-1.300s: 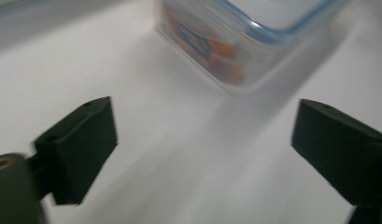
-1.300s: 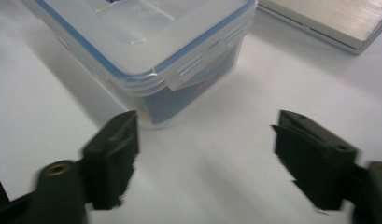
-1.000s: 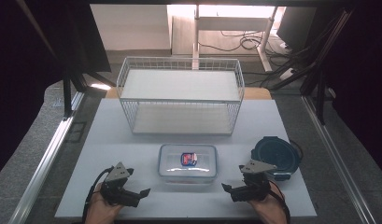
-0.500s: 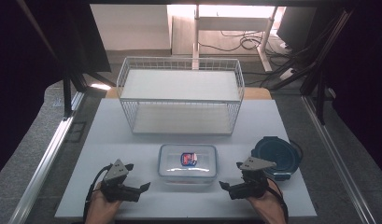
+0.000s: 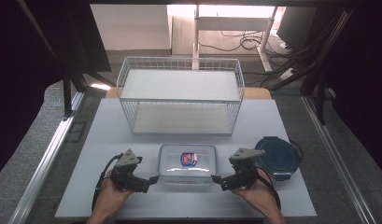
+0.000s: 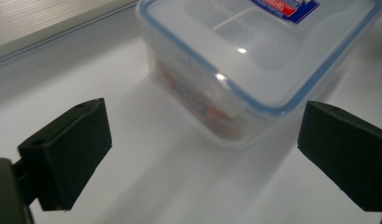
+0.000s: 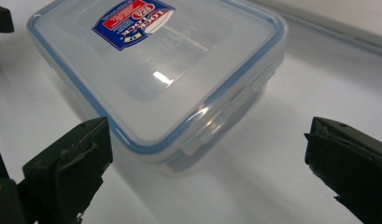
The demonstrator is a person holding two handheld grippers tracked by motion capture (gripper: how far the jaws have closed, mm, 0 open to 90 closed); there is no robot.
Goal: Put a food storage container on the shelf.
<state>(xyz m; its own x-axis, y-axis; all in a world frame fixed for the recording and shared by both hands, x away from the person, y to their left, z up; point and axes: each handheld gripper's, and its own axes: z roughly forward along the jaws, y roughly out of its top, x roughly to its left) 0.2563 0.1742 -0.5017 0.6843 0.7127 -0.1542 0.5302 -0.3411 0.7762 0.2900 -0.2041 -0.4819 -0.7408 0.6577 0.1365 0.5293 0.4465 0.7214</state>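
White tabletop (image 5: 132,196) fills the middle of the high view, with dark floor and a tangle of cables beyond its far edge; a white wire basket (image 5: 180,95) stands at the back of it, and a clear lidded container (image 5: 187,163) with a blue seal and a red-and-blue label lies near the front edge, between the two hands; a dark blue round lid or bowl (image 5: 277,157) sits just to its right, apart from it. From here the left gripper (image 5: 149,182) and the right gripper (image 5: 219,181) flank the container, each pointing inward at a short end, neither touching it; nothing has been lifted, so I judge the work barely begun, with the grasp and any carrying all left to do.

Left gripper view: its two black jaws stand wide apart and empty, the container's corner (image 6: 235,93) lying ahead between them on the table; orange-red contents show through the wall here, which the high view is too small to tell.

Right gripper view: these jaws are likewise spread wide with nothing between the pads, the container (image 7: 156,79) just ahead; this view alone reveals the side latch tabs (image 7: 212,128) lying flat against the wall, so the lid looks clipped down, and the label reads clearly.
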